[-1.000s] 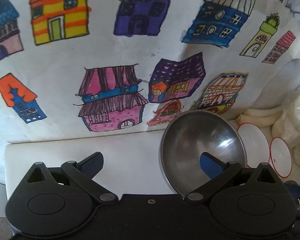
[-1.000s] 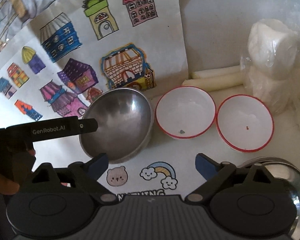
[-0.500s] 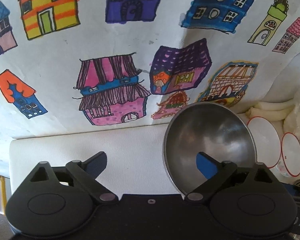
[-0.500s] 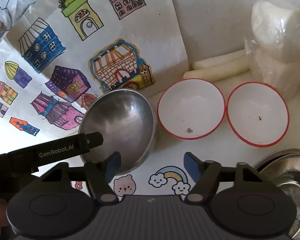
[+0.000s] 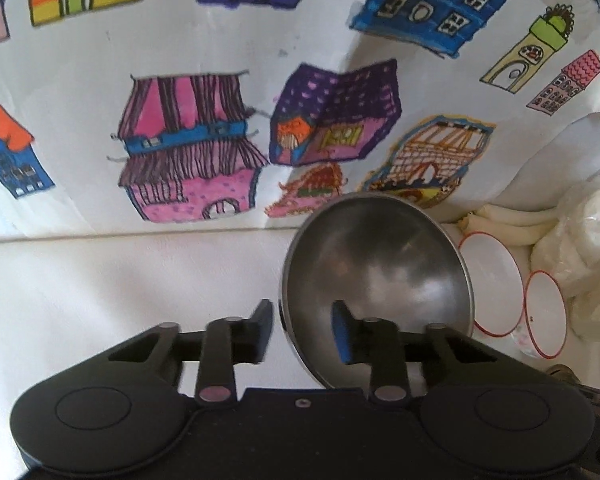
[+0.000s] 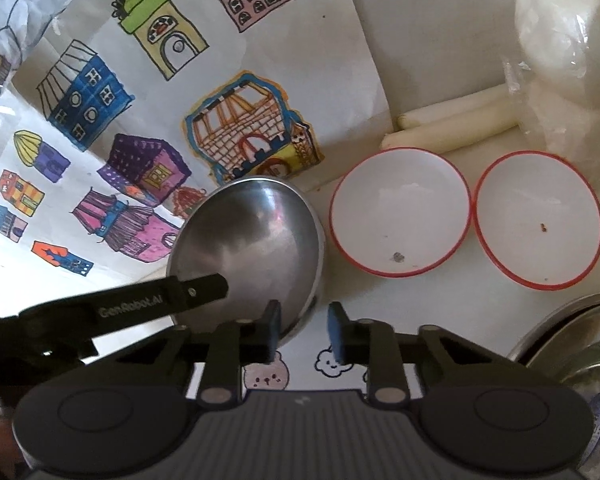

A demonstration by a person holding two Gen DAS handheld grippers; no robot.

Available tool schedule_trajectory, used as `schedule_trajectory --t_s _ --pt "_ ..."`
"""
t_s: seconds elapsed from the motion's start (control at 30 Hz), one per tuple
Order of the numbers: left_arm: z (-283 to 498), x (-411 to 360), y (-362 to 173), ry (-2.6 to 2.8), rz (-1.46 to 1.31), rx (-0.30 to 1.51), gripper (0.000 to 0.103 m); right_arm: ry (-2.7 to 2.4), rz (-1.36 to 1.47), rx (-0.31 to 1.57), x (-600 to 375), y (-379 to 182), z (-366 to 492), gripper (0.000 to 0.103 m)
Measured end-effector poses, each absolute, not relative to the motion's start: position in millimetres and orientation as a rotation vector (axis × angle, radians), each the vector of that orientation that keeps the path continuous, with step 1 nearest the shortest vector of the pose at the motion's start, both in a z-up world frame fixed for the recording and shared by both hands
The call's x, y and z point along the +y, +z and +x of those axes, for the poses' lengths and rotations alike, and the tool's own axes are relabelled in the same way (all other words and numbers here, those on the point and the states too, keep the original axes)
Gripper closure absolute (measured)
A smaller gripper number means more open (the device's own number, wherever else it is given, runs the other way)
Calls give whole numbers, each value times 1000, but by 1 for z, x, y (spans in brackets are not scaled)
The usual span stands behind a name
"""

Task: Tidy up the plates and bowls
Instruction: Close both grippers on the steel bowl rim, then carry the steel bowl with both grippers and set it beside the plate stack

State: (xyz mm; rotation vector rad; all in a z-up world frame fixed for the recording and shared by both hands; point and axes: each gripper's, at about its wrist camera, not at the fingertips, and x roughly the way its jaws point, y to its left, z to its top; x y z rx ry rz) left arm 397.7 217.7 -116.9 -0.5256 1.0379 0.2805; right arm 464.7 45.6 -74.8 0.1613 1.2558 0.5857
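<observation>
- Centrally, the steel bowl (image 6: 248,248) sits on the white worktop (image 5: 112,280), at the foot of a sheet of coloured house drawings (image 5: 188,148).
- Both grippers straddle its rim, one finger inside and one outside.
- The left gripper (image 5: 302,330) has just been closing its jaws; a narrow gap remains, and whether the pads press the rim cannot be told.
- The right gripper (image 6: 304,330) has likewise just been closing over the near rim; contact is unclear.
- Two red-rimmed white bowls (image 6: 400,212) (image 6: 540,220) stand side by side just right of the steel one.
- Behind them lie pale sticks (image 6: 452,124) and plastic-wrapped white bundles (image 6: 560,52).
</observation>
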Motion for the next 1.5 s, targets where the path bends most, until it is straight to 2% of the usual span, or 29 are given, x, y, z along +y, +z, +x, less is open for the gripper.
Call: schedule_trajectory --t_s 0.2,0.7,1.1,1.5 --pt "385 214 -117 266 -550 1041 79 597 142 1267 41 -72 462 81" --pt "320 160 -101 188 -602 1019 80 645 52 1265 -12 -53 414 81" --pt "262 106 -80 131 -571 1064 80 703 -36 1276 -66 -42 355 81" --pt "223 65 -93 86 -535 1155 80 713 -98 1350 -100 -50 306 80"
